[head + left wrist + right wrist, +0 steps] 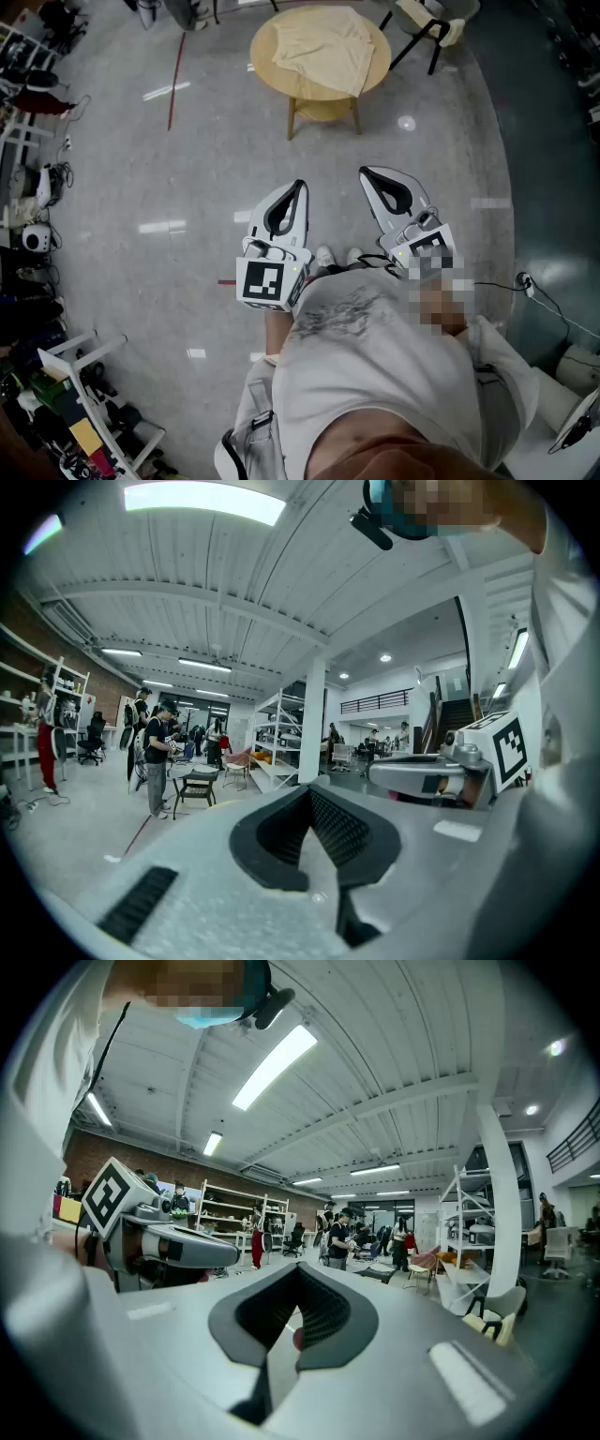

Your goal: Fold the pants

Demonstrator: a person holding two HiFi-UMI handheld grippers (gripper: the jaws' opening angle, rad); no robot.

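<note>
Cream pants (pixel 322 49) lay rumpled on the table (pixel 263 54), folding judged outstanding; left gripper (pixel 299 187) and right gripper (pixel 367 174), well short of it, were clamped shut on nothing.

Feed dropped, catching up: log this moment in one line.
phase: not started | left claw: shut, empty | right claw: shut, empty | pants: loose on table, ahead of both claws, untouched

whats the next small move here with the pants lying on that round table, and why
Probably step toward the round table and bring both tools out over the pants. The left tool and right tool are shut, empty and held close to the chest, while the pants lie rumpled on the table well ahead, likely out of reach.
</note>
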